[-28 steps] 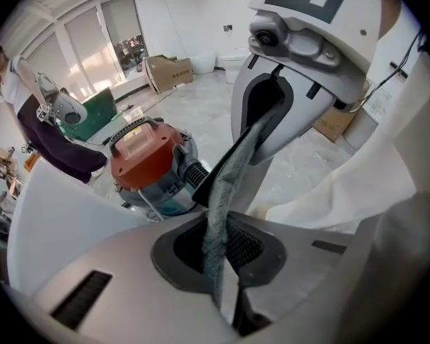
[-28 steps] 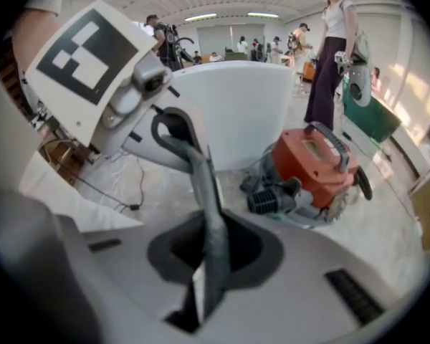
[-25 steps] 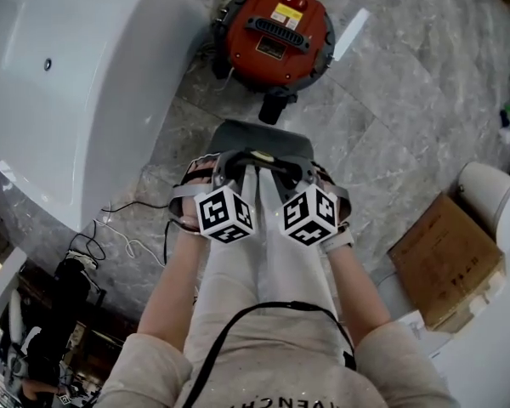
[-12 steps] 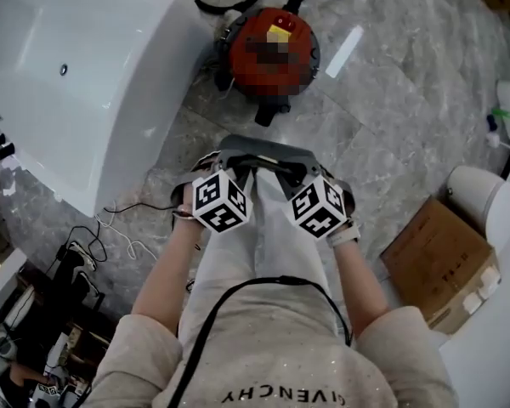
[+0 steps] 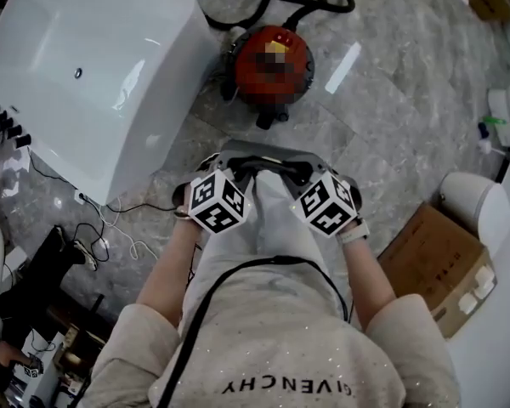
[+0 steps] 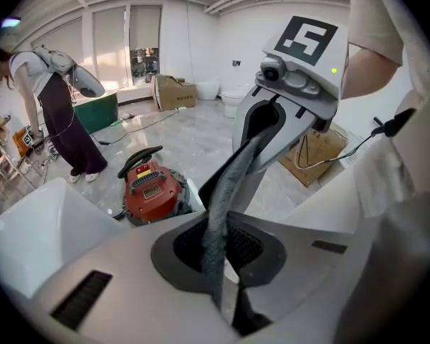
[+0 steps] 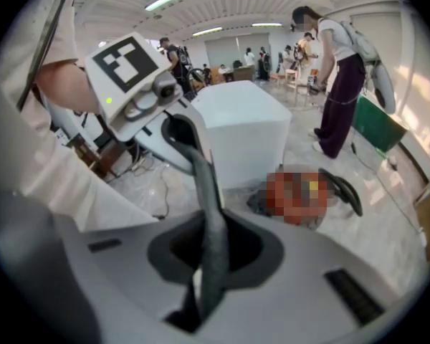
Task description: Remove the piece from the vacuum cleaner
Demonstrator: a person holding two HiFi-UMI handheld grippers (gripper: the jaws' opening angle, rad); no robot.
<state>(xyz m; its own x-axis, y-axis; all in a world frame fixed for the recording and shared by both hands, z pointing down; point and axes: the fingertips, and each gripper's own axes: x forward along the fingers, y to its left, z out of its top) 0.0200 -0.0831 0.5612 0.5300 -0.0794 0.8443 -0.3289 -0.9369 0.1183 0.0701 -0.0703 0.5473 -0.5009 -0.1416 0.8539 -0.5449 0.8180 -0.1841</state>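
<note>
"What had changed?"
"Both grippers had risen, so the round red vacuum cleaner (image 5: 272, 62) on the grey marble floor (image 5: 391, 100) looked smaller, further below."
"Any writing?"
"'GIVENCHY' on the person's beige shirt (image 5: 280, 355); the cleaner's label couldn't be read."
"And the piece?"
"The flat dark-grey plastic piece (image 5: 263, 154) was clear of the cleaner, spanning the left gripper (image 6: 221, 285) and right gripper (image 7: 201, 292). Each had its jaws nearly closed, pinching one end."
</note>
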